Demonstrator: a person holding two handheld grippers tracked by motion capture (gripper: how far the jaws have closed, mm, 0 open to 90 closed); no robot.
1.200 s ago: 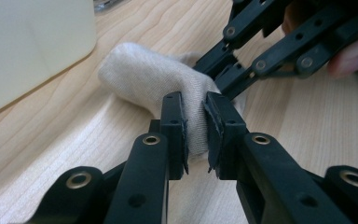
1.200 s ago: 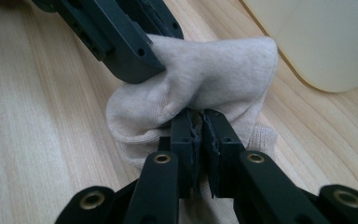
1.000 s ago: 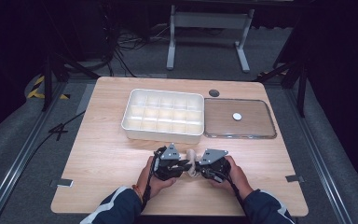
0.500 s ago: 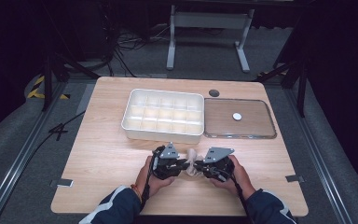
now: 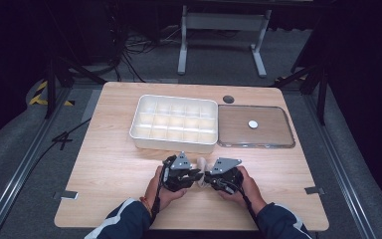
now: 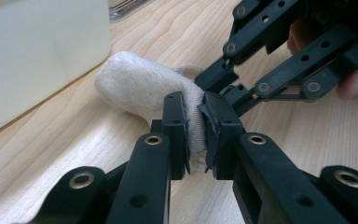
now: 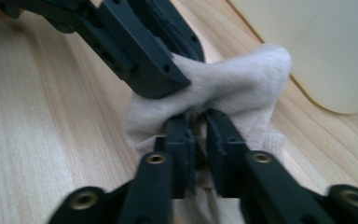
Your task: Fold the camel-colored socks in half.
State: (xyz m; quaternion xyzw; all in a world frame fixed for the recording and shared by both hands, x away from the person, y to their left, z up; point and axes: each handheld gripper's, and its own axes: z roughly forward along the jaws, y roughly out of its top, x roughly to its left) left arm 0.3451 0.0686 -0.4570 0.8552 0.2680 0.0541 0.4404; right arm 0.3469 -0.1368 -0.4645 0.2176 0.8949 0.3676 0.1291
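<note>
So this looks like the folding or rolling step on a small beige sock (image 6: 140, 91), which sits on the wooden table (image 5: 109, 164) just in front of the white divided tray (image 5: 174, 123), between the two grippers. The left gripper (image 6: 196, 133) is clamped tight on a pinch of the fabric, you can see the cloth squeezed thin between its pads. The right gripper (image 7: 199, 140) comes at the sock from the other side; its jaws have just been opening a bit, with a fold of fabric between them, and the pads look like they barely touch it now, so I'd call that grip let go or close to it. My guess is the right one is re-gripping. Next move probably calls for the left to hold steady while the right takes a fresh bite, then the bundle goes into a tray compartment. The clear lid (image 5: 256, 127) lies beside the tray.
</note>
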